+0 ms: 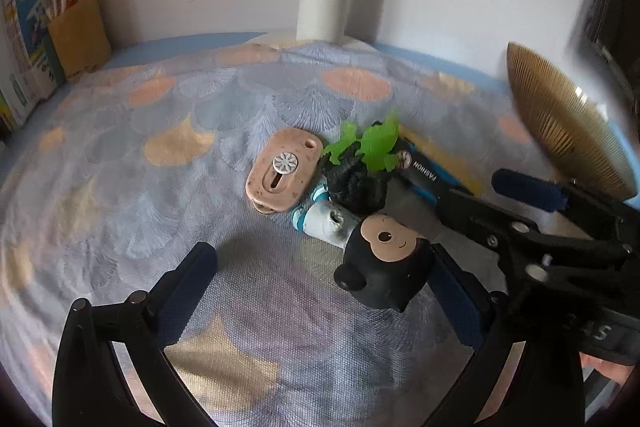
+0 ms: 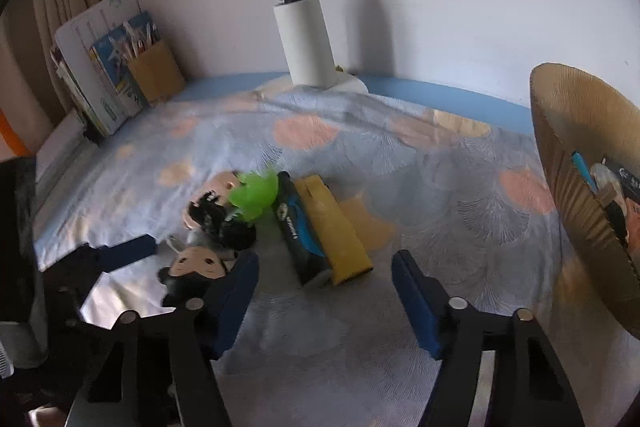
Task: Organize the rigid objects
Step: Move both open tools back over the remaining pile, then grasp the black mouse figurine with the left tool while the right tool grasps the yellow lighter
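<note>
Both grippers hung over the patterned worktop [image 1: 120, 187]: left gripper [image 1: 320, 279] wide, empty, black bear head [image 1: 384, 267] against its right finger; right gripper [image 2: 324, 291] part-open, nothing between the jaws. Ribbed gold bowl [image 2: 580, 227] stood right of the pile, already holding items. Yellow bar [image 2: 336, 231] and black-blue case [image 2: 300, 231] lay touching; both looked stiff, light, best pinched across the narrow width. Pink tag [image 1: 280, 175] lay left of them.
</note>
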### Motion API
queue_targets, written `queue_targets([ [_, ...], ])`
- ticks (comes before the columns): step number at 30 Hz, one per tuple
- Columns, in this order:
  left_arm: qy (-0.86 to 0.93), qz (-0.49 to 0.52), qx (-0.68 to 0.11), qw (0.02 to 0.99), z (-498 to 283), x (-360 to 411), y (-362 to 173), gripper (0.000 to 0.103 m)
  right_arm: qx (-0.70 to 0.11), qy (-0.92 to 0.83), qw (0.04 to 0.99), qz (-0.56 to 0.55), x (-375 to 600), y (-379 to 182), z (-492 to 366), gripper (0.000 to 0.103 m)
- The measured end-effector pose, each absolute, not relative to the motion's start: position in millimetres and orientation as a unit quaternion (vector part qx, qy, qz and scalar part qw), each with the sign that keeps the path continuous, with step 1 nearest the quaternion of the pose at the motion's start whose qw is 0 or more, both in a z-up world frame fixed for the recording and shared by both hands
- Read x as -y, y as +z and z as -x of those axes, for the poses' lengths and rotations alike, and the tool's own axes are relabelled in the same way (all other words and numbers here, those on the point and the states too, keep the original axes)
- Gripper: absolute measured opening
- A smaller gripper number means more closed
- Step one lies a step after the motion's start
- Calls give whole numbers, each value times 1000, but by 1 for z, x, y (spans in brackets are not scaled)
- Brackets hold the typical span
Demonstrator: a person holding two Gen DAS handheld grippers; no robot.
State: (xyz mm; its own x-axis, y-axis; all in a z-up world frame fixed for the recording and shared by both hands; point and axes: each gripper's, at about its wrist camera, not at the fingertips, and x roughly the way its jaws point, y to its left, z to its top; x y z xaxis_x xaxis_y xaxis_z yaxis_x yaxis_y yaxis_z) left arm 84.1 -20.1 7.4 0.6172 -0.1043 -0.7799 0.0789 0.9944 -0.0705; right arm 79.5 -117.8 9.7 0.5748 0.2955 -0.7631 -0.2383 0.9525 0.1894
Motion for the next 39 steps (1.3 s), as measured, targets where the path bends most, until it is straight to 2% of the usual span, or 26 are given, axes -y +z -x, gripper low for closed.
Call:
queue_targets([
  [5, -37, -12, -441, 897, -87, 24, 4, 103, -436, 151, 887, -10, 116, 2, -88, 40],
  [11, -38, -8, -440, 897, -89, 21, 3, 103, -432, 161, 887, -19, 119, 3, -86, 35],
  [22, -37, -11, -440, 897, -90, 21, 3, 103, -427, 169, 886, -62, 154, 4, -53, 31],
  [27, -37, -11, -440, 897, -90, 21, 3, 103, -395, 149, 902, -90, 175, 17, -45, 31],
  [30, -37, -11, -440, 897, -90, 21, 3, 103, -414, 124, 899, -63, 173, 13, -58, 31],
  [34, -37, -11, -440, 897, -89, 22, 3, 103, -433, 148, 885, -82, 169, 3, -70, 31],
  [39, -37, -11, -440, 897, -89, 21, 3, 103, -440, 148, 885, -28, 150, 3, -74, 32],
])
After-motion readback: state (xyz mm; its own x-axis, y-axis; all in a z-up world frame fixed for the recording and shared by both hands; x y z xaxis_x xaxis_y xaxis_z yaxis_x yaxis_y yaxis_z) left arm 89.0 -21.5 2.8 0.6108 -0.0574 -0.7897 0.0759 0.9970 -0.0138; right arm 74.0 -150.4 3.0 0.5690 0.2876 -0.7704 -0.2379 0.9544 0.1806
